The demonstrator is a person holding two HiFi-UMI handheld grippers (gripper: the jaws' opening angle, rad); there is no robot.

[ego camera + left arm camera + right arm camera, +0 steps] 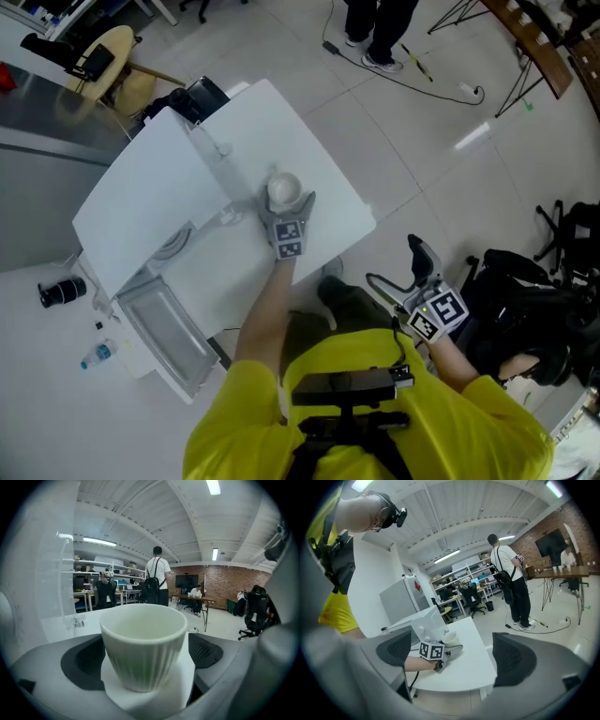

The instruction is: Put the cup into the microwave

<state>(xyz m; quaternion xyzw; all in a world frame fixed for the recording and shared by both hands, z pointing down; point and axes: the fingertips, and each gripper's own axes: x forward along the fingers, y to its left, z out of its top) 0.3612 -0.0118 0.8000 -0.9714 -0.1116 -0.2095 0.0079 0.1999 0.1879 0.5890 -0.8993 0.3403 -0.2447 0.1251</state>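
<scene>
A pale ribbed cup [283, 190] stands upright on the white table [328, 159], a little right of the white microwave [150, 192]. The microwave door [169, 333] is swung open at the lower left. My left gripper [286, 210] reaches over the table with its jaws wide on either side of the cup [143, 648]. The dark pads [82, 660] sit beside the cup wall and I see no press on it. My right gripper [424, 274] hangs off the table's right side, open and empty. Its view shows the cup [449, 639] and the microwave [410, 620] from a distance.
A black lens-like object [61, 292] and a small water bottle [98, 354] lie on the white surface left of the microwave. A person [375, 28] stands beyond the table by a floor cable. Black office chairs [553, 309] stand to the right.
</scene>
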